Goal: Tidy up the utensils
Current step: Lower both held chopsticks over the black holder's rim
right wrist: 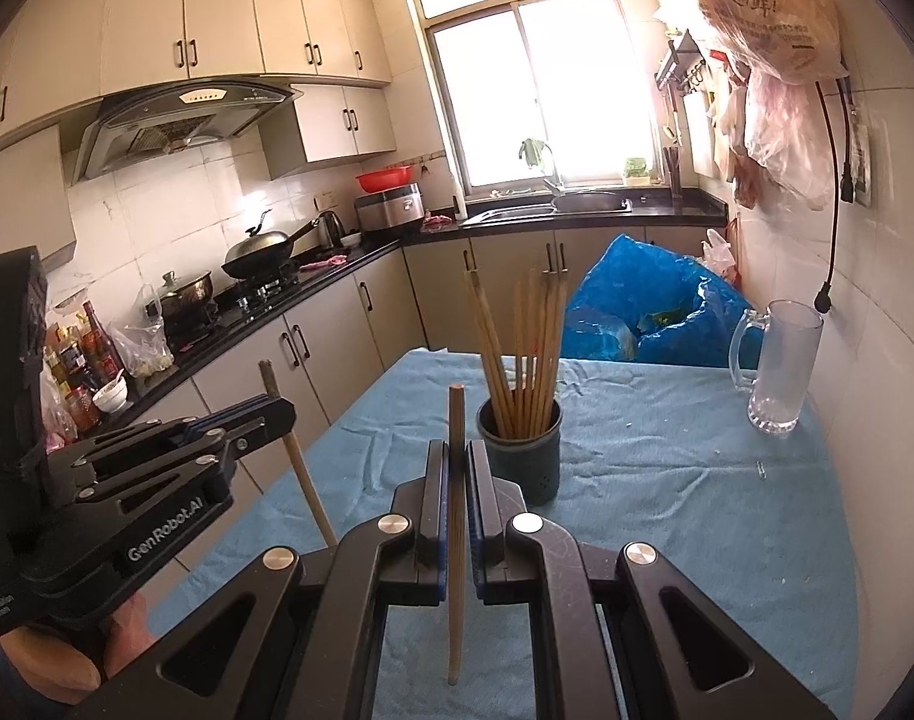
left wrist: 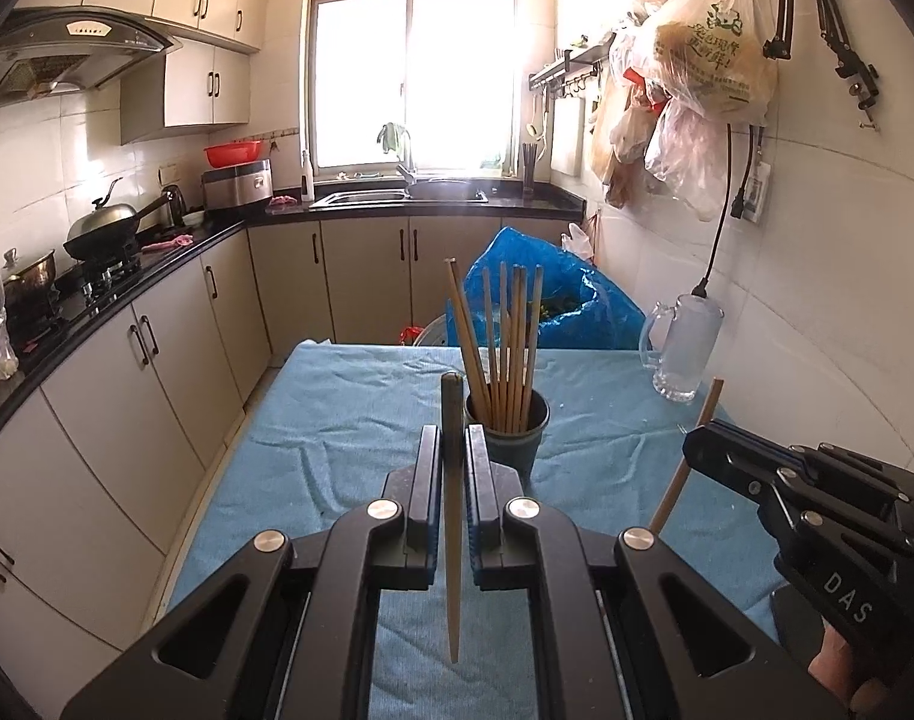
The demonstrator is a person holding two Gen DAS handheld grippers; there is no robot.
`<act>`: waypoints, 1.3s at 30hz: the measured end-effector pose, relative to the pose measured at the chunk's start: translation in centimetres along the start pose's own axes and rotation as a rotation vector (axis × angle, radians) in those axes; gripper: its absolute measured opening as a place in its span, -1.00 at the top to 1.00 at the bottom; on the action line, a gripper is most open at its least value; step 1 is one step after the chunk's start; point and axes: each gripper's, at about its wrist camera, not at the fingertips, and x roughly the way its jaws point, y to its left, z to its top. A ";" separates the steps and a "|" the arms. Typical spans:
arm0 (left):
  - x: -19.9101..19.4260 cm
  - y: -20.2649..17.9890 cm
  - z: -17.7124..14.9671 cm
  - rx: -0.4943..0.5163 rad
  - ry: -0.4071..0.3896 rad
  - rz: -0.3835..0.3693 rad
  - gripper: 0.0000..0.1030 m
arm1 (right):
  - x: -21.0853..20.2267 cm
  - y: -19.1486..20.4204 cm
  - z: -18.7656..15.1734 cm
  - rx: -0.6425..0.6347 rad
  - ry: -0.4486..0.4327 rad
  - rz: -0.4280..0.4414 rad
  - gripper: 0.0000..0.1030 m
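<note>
Wooden chopstick (left wrist: 453,570) clamped upright, left gripper (left wrist: 453,450); round dark cup (left wrist: 508,438) beyond.

left hand-held gripper (left wrist: 453,450): black linkage, blue pads, silver rivets, "GenRobot.AI" | right hand-held gripper (right wrist: 455,462): same build, "DAS"

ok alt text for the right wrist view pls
The right tool is shut on one upright chopstick, just short of a dark cup of chopsticks on a blue cloth. The left tool holds another chopstick at left.
</note>
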 end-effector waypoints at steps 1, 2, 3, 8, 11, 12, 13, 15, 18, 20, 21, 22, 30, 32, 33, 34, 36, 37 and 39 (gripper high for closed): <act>0.2 0.0 0.4 -0.005 0.001 -0.005 0.87 | 0.1 -0.3 0.2 0.006 0.001 0.001 0.88; 0.4 0.1 0.8 -0.008 0.003 -0.009 0.87 | 0.2 -0.6 0.5 0.013 0.001 0.002 0.88; 0.6 0.2 1.1 -0.011 0.005 -0.015 0.87 | 0.3 -1.0 0.8 0.024 0.001 0.003 0.88; 1.8 0.4 3.4 -0.027 0.007 -0.037 0.87 | 0.8 -2.5 2.7 0.053 -0.009 -0.015 0.88; 2.6 0.5 5.1 -0.049 -0.002 -0.052 0.87 | 1.1 -3.3 4.5 0.064 -0.030 -0.031 0.88; 2.9 0.6 5.7 -0.057 -0.007 -0.057 0.87 | 1.2 -3.5 5.3 0.069 -0.044 -0.040 0.88; 3.2 0.5 6.5 -0.060 -0.012 -0.056 0.87 | 1.3 -3.7 5.9 0.070 -0.053 -0.045 0.88; 3.5 0.5 7.8 -0.062 -0.034 -0.052 0.87 | 1.7 -4.0 7.4 0.072 -0.069 -0.058 0.88; 3.7 0.6 10.0 -0.069 -0.065 -0.046 0.87 | 2.2 -4.1 9.4 0.075 -0.091 -0.063 0.88; 3.9 0.7 11.6 -0.085 -0.094 -0.043 0.87 | 2.5 -4.1 10.9 0.071 -0.113 -0.081 0.88; 4.2 0.8 12.3 -0.093 -0.106 -0.042 0.87 | 2.8 -4.2 11.8 0.074 -0.125 -0.084 0.88; 4.4 0.8 12.9 -0.101 -0.119 -0.039 0.87 | 3.1 -4.2 12.4 0.077 -0.134 -0.087 0.88; 10.1 1.8 13.5 -0.204 -0.098 -0.042 0.87 | 8.2 -4.6 15.2 0.080 -0.137 -0.106 0.88; 11.7 2.2 12.4 -0.219 -0.059 -0.044 0.87 | 9.8 -4.7 14.9 0.071 -0.116 -0.118 0.88; 12.5 2.5 11.8 -0.225 -0.037 -0.045 0.87 | 10.7 -4.9 14.6 0.075 -0.097 -0.118 0.88; 13.1 2.7 11.2 -0.229 -0.019 -0.045 0.87 | 11.3 -5.2 14.2 0.077 -0.081 -0.120 0.88; 13.8 2.9 10.3 -0.236 -0.001 -0.048 0.87 | 12.7 -5.6 13.2 0.068 -0.046 -0.126 0.88; 14.1 3.1 9.7 -0.236 0.008 -0.051 0.87 | 13.2 -5.8 12.8 0.065 -0.034 -0.131 0.88; 14.6 3.2 9.1 -0.228 0.024 -0.059 0.87 | 14.2 -6.2 11.8 0.070 0.003 -0.130 0.88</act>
